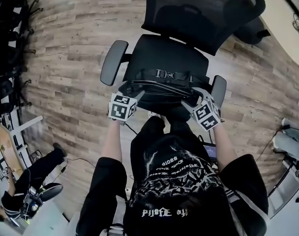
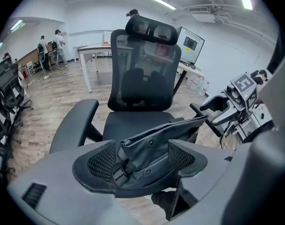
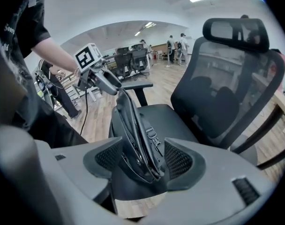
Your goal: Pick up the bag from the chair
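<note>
Left gripper point(image 2: 141, 157) and right gripper point(image 3: 137, 162) both pinch the black bag point(image 1: 159, 86), so I'd lift them evenly off the office chair point(image 1: 164, 53).

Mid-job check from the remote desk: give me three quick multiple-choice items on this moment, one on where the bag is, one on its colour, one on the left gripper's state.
1. Where is the bag?
A. On the floor
B. Over the front of the chair seat, stretched between the left gripper and the right gripper
C. Hung on the headrest

2. What colour is the bag?
A. Red
B. White
C. Black

3. What is the left gripper's state?
A. Open and empty
B. Shut on one end of the bag
C. Out of view

Answers:
1 B: the head view shows it across the seat's front edge, with a gripper at each end.
2 C: it looks black in all three views.
3 B: the left gripper view shows the bag's fabric pinched between its jaws.
</note>
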Tool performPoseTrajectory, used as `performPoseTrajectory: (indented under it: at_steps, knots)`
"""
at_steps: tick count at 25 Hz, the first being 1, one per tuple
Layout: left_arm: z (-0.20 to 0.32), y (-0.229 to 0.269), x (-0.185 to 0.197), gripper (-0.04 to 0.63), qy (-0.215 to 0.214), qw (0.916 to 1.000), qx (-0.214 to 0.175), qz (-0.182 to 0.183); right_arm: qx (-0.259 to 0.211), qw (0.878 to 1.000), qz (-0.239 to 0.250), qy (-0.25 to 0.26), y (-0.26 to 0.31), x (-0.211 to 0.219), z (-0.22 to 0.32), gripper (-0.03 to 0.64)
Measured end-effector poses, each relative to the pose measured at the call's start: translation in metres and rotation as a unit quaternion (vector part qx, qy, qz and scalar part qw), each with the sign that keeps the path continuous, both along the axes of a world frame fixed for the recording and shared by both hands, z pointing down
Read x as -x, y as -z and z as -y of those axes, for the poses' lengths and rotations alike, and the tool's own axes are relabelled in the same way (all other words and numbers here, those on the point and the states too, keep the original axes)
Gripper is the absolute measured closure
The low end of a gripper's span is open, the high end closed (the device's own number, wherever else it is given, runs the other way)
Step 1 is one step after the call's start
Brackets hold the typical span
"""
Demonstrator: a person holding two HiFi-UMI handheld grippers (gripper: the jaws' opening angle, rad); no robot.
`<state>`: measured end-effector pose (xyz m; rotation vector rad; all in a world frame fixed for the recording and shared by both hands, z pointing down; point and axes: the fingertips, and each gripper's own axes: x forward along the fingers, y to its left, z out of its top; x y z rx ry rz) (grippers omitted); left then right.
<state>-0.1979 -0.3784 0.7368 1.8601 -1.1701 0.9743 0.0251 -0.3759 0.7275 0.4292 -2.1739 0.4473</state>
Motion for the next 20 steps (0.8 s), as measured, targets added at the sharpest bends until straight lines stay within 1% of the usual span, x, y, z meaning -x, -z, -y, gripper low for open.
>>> performPoseTrajectory:
  at_steps: [3, 5, 7, 10, 13, 16, 18, 20]
  knots:
    - [0.004, -0.009, 0.008, 0.239, -0.005, 1.0, 0.008, 0.001, 0.014, 0.999, -0.013, 0.026, -0.015, 0.006, 0.0, 0.325]
    - [0.006, -0.016, 0.014, 0.239, 0.001, 0.9999, 0.013, -0.008, 0.024, 0.999, -0.017, 0.035, -0.024, 0.01, 0.0, 0.325]
    - [0.005, -0.025, 0.017, 0.239, -0.002, 0.9992, 0.03, -0.025, 0.034, 0.998, -0.025, 0.04, -0.033, 0.011, -0.002, 0.325]
    - [-0.001, -0.042, 0.016, 0.239, -0.027, 0.9971, 0.06, -0.039, 0.044, 0.998, -0.032, 0.033, -0.042, 0.011, -0.002, 0.325]
    - [0.004, -0.053, 0.017, 0.239, -0.045, 0.9951, 0.072, -0.05, 0.056, 0.998, -0.026, 0.012, -0.048, 0.016, 0.003, 0.325]
    - [0.007, -0.062, 0.007, 0.239, -0.062, 0.992, 0.085, -0.069, 0.068, 0.997, -0.03, 0.011, -0.055, 0.017, 0.001, 0.325]
    - [0.005, -0.067, -0.001, 0.239, -0.083, 0.9891, 0.098, -0.073, 0.076, 0.996, -0.033, 0.013, -0.058, 0.019, -0.003, 0.325]
    - [0.0, -0.072, -0.008, 0.239, -0.107, 0.9843, 0.117, -0.077, 0.085, 0.996, -0.035, 0.005, -0.063, 0.02, -0.006, 0.325]
